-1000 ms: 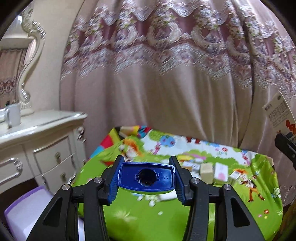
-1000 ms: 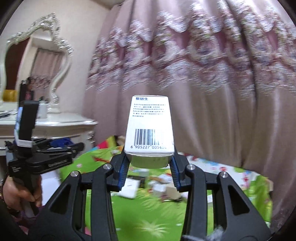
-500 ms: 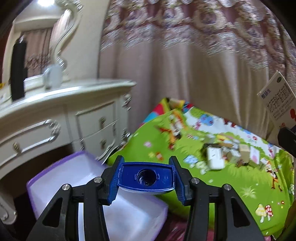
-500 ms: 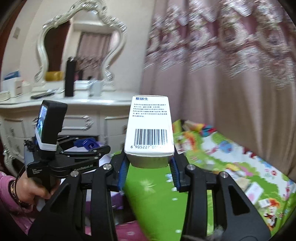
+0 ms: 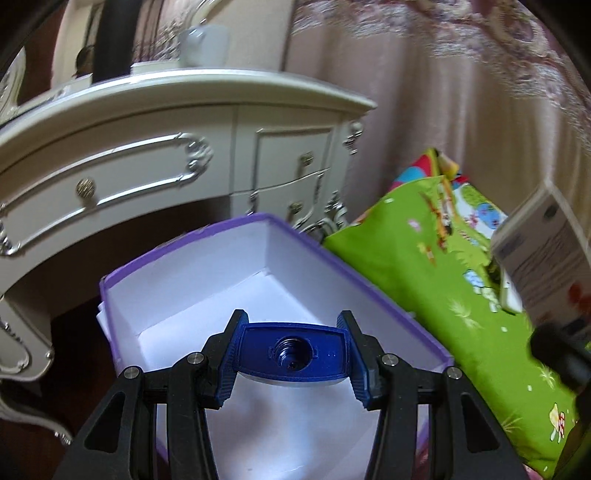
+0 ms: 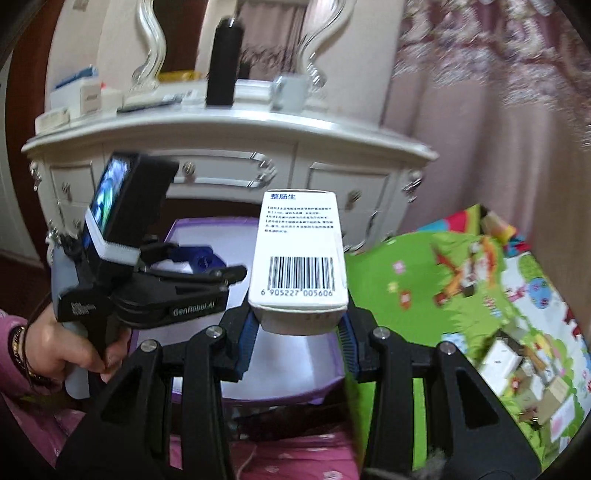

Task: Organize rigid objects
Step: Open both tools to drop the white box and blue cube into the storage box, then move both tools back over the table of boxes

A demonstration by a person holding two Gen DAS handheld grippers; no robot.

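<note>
Left gripper (image 5: 291, 356) pinches a blue plastic cap-like piece (image 5: 291, 357) over the white-lined purple storage box (image 5: 177, 247), which appears empty; right gripper (image 6: 295, 328) clamps a white barcoded carton (image 6: 300, 258) near it; several small boxes (image 6: 524, 369) remain on the green mat (image 6: 399, 295); sorting looks barely begun.

Home bedroom: ornate white dresser (image 6: 229, 147), mirror (image 6: 236, 33), lace curtains (image 5: 461, 92).
</note>
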